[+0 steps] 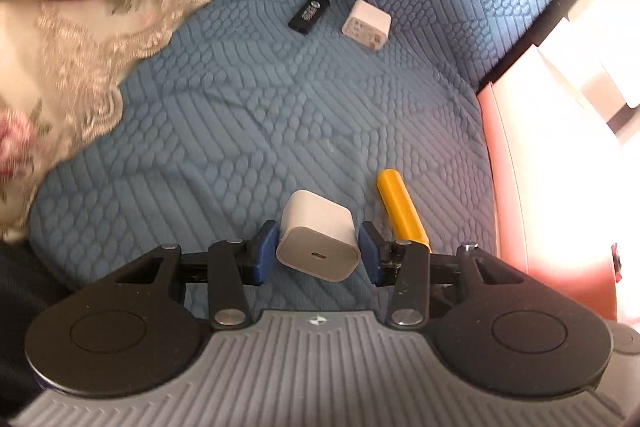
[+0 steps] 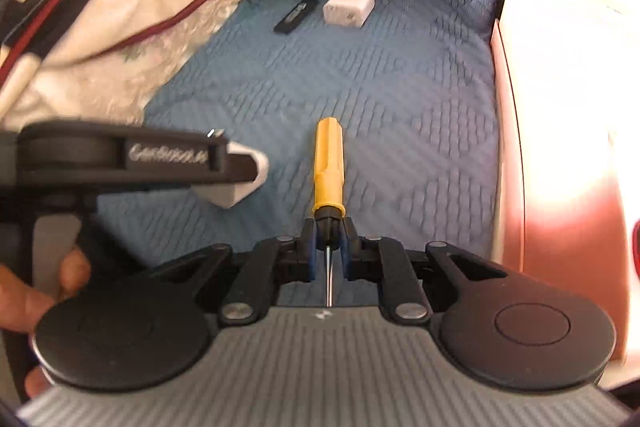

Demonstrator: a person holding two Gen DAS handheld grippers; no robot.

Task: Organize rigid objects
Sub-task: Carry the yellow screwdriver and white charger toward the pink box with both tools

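Observation:
A white USB charger block sits between the blue pads of my left gripper; the pads touch or nearly touch its sides. It also shows in the right wrist view, half hidden behind the left gripper's body. A yellow-handled screwdriver lies on the blue quilted cover. My right gripper is shut on its black collar, the metal shaft pointing back at the camera. Its handle also shows in the left wrist view.
A black USB stick and a white multi-port adapter lie farther back on the cover; both also show in the right wrist view, the stick and the adapter. A lace-edged floral pillow is at left. A pink edge is at right.

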